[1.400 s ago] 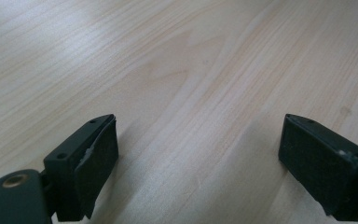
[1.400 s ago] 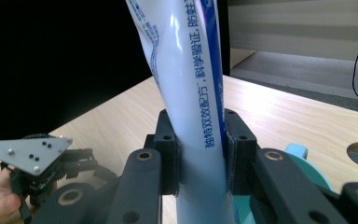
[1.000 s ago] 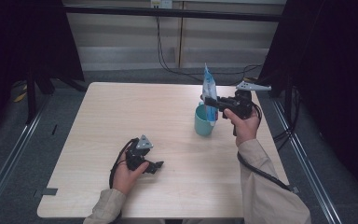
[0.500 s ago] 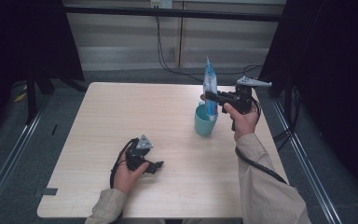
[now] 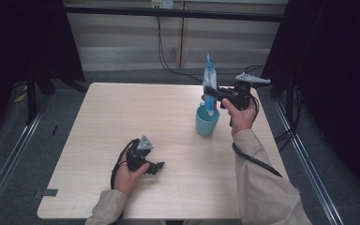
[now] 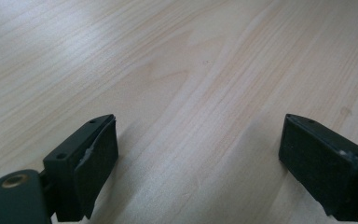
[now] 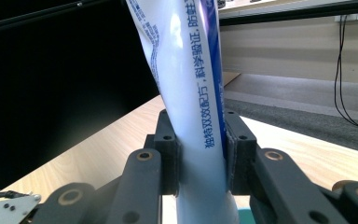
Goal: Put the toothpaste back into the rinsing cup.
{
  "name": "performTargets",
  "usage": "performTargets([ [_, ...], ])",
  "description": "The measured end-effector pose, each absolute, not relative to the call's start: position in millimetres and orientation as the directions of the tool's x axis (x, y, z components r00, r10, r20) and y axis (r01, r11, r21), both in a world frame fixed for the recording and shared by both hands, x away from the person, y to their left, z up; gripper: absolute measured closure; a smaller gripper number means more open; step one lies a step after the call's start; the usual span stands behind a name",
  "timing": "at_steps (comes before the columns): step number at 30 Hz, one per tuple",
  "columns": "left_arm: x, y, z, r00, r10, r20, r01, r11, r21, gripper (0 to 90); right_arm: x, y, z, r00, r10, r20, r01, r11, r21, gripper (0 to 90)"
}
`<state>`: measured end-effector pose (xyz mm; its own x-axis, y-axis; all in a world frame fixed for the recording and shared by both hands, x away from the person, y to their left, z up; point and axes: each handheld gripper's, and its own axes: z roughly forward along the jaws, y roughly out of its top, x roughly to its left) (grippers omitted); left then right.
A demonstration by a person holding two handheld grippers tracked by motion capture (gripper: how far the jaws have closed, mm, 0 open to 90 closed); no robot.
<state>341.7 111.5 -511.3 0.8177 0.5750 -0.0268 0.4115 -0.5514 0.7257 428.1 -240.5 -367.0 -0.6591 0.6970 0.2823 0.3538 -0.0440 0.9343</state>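
One toothpaste tube (image 5: 209,82) clamped upright in right gripper (image 5: 214,92) above teal cup (image 5: 206,122); next, lifting clear. Left gripper (image 5: 155,167) wide open, empty.

Left tongs (image 6: 198,154) agape — right tongs (image 7: 200,158) clamped.

Beige sleeves (image 5: 262,187), black tools (image 5: 221,93)

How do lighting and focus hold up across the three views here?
High view: even light on the table, dark surroundings, slightly soft. Left gripper view: pale glare on the wood at upper left, soft shadows beside the open left gripper. Right gripper view: the toothpaste tube is sharp with a bright sheen, clamped in the right gripper; the left background is black.
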Motion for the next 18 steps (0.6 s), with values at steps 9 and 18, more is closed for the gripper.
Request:
performTargets([
  [9,342,112,-511,0.818,0.575,-0.027,0.413,-0.553,0.724,11.5,435,-242,-372,-0.651,0.707,0.276,0.351,-0.042,0.936,71.3],
  [18,342,112,-511,0.818,0.574,-0.028,0.413,-0.553,0.724,11.4,442,-244,-376,-0.637,0.723,0.265,0.347,-0.037,0.937,71.3],
])
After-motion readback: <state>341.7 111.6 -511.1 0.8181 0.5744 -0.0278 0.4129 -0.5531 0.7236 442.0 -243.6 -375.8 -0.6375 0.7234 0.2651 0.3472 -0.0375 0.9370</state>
